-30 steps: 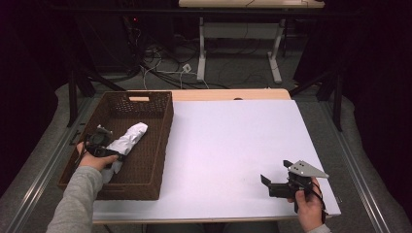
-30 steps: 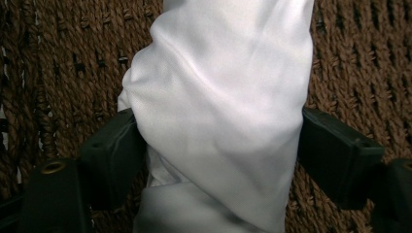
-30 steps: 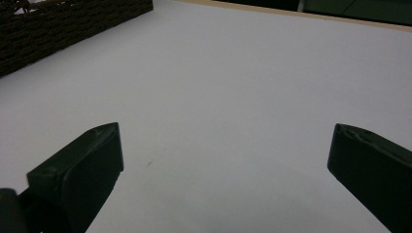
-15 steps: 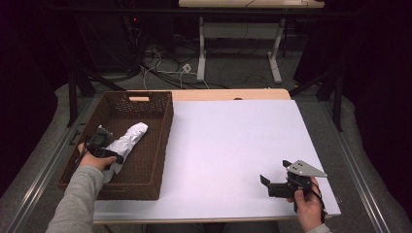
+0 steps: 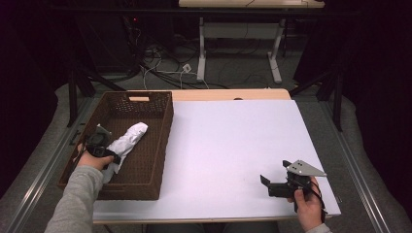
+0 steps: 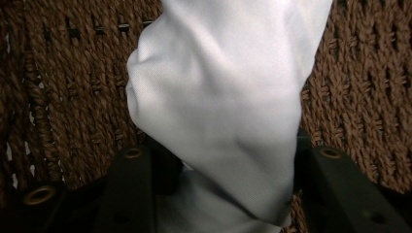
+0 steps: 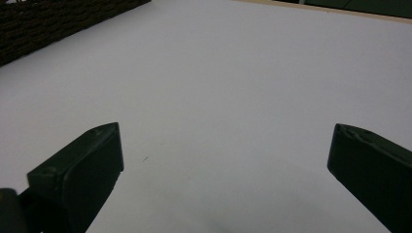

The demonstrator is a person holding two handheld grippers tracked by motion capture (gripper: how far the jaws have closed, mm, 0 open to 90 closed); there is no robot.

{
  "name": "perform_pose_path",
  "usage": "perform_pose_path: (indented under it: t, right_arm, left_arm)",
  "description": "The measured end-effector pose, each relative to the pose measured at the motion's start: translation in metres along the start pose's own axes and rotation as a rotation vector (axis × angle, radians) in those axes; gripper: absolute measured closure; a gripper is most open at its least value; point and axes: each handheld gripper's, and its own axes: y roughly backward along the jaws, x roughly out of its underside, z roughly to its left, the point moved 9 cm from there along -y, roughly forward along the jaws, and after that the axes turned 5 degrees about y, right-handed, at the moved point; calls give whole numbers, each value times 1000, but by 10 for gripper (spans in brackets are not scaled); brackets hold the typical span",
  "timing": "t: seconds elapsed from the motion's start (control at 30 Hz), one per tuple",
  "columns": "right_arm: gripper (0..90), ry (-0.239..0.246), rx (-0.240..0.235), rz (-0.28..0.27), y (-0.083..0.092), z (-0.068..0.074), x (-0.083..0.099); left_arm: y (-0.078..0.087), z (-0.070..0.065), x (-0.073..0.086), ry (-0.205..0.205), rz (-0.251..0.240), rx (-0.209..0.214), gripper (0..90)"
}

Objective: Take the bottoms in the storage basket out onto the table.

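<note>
1. The brown woven basket (image 5: 155,145) sits at the surface's left edge.
2. Inside it lies the white cloth (image 5: 127,141), stretched along the basket floor.
3. The left gripper (image 5: 104,156) has just been closing its jaws, which now press the cloth's near end.
4. The right gripper (image 5: 272,184) rests on the white surface (image 5: 233,145), jaws spread wide, holding nothing.

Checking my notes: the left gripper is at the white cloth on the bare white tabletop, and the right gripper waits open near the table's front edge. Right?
Not quite: in the high view the white cloth lies inside the brown wicker basket, not on the bare tabletop. The left gripper is at it there, and the right gripper does wait open near the front edge.
</note>
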Motion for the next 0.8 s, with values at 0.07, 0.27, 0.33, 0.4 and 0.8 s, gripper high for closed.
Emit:
perform_pose_path:
  t: [0.07,0.27,0.33,0.4,0.8]
  right_arm:
    - [0,-1,-6,2,0,0,0]
    - [0,1,-10,4,0,1,0]
    - [0,2,-9,3,0,1,0]
    - [0,2,-9,5,0,1,0]
    - [0,5,-7,5,-1,1,0]
  left_arm:
    - [1,0,0,10,-6,10,600]
    - [6,-2,-2,16,-25,32,665]
    - [7,-3,-2,17,-36,41,676]
    - [9,-4,-4,20,-53,54,679]
    - [23,-4,-8,21,-158,93,683]
